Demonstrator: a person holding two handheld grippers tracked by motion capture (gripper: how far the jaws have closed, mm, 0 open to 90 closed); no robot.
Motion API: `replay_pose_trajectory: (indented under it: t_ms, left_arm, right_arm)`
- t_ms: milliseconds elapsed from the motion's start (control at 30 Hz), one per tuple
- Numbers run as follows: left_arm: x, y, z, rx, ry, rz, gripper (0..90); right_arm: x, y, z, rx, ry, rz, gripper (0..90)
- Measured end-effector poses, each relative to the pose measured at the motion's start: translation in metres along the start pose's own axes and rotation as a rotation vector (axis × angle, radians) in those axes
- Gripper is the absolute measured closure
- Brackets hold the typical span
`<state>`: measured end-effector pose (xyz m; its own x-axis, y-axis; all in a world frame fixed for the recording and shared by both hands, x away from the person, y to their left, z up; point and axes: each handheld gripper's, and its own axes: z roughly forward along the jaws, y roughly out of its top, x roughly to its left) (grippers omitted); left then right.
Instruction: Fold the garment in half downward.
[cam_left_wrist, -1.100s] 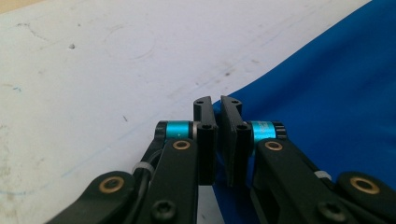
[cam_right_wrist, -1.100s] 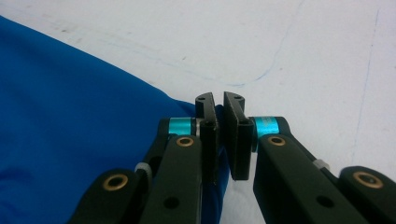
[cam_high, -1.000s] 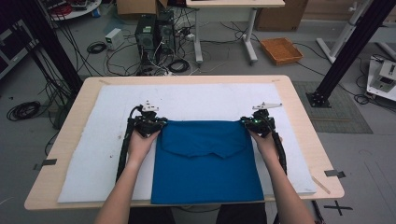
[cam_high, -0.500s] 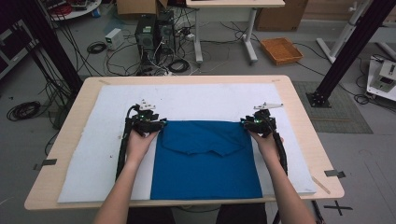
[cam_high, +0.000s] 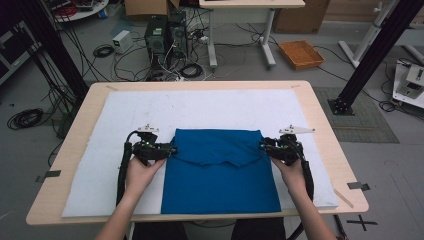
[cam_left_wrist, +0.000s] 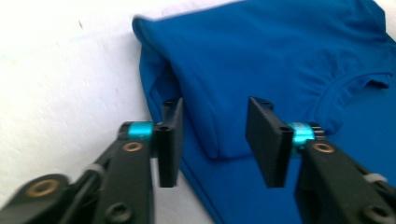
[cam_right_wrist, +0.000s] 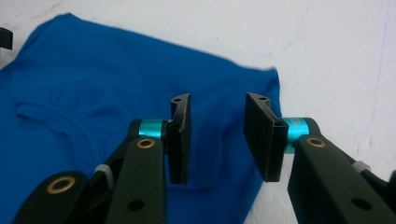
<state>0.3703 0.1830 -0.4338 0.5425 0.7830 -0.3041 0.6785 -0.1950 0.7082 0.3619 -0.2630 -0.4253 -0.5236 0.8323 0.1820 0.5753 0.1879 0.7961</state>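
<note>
White mat (cam_high: 210, 107), blue shirt (cam_high: 220, 175), flanking level grippers parted

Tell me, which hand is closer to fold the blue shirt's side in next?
Neither stands out. The left gripper and right gripper each sit open at opposite edges of the folded blue cotton shirt, jaws having just opened off the cloth. I'd guess both work together.

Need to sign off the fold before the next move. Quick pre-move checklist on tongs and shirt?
1. Left tongs let go: ok, jaws have just been opening, apart over the fold's edge.
2. Right tongs let go: ok, jaws just opened, cloth unpinched.
3. Blue shirt flat on white mat: ok.
4. Top folded down, collar showing: ok.
5. Side edges even: cannot tell.
</note>
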Motion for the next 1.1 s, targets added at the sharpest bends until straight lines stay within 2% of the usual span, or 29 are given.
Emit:
replay_pose_trajectory:
  t_ms: [167,233,433,533,700,767,867,967,1100]
  left_arm:
    - [-0.001,0.0,0.008,0.025,0.011,-0.009,62.0]
    - [-0.001,-0.001,0.01,0.038,0.018,-0.008,62.4]
    - [-0.007,-0.001,0.01,0.04,0.02,0.025,73.7]
    - [-0.008,-0.001,0.011,0.055,0.023,0.043,78.2]
    - [-0.009,-0.001,0.011,0.046,0.019,0.046,82.9]
    - [-0.009,-0.001,0.011,0.047,0.021,0.051,83.8]
    - [-0.01,0.0,0.008,0.031,0.025,0.059,84.5]
    - [-0.011,0.0,0.005,0.018,0.022,0.063,85.0]
    - [-0.012,0.001,0.002,0.018,0.018,0.078,85.4]
  right_arm:
    - [-0.007,-0.011,-0.001,0.014,0.018,0.05,62.3]
    - [-0.008,-0.013,-0.001,0.019,0.016,0.056,62.3]
    - [-0.009,-0.016,-0.001,0.029,0.028,0.083,63.5]
    - [-0.006,-0.017,0.003,0.05,0.041,0.083,63.4]
    - [-0.002,-0.019,0.01,0.097,0.014,0.067,62.6]
    - [-0.001,-0.02,0.012,0.112,0.017,0.055,72.4]
    - [0.002,-0.02,0.01,0.099,0.018,0.014,85.0]
    - [0.004,-0.017,0.006,0.079,0.017,-0.004,87.2]
    - [0.004,-0.017,0.003,0.066,0.026,0.0,87.8]
